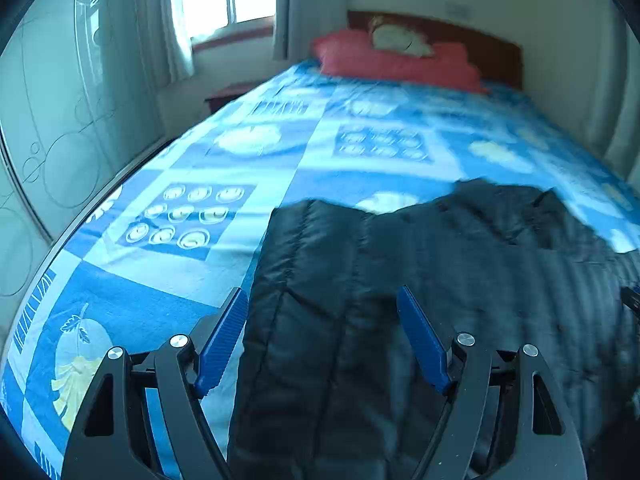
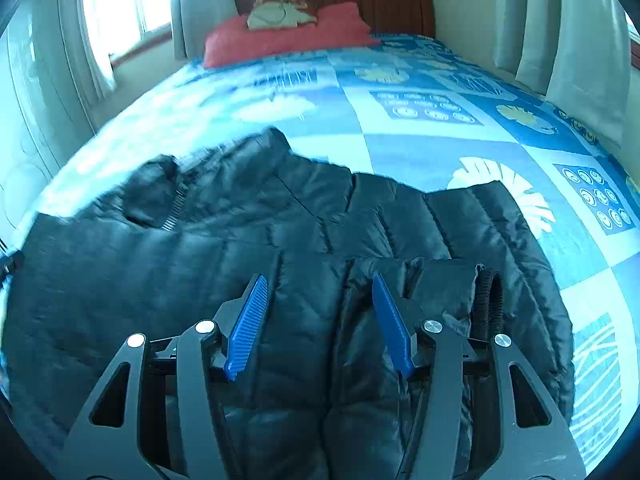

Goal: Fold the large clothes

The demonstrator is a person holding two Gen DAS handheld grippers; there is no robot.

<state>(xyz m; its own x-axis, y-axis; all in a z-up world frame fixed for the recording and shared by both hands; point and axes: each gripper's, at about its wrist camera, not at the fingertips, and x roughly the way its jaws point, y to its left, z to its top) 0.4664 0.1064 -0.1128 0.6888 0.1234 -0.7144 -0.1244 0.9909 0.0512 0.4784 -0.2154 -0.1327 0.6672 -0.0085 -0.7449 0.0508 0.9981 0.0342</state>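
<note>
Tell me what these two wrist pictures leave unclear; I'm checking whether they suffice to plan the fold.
- Jacket near hem: cut off by the bottom edge and hidden behind the claw frames, both views.
- Jacket's far side in the left wrist view: smeared by blur.
- Object on the red pillow: too blurred to identify.
- Bed near edge: out of frame.

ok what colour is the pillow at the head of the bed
The soft pillow is red-pink, with a pale cream item lying on top. The right wrist view shows it best.

Your way across the bedspread (image 1: 168, 280) beyond the black jacket (image 2: 200, 260) lies open up to the red pillow (image 2: 288, 36).
</note>
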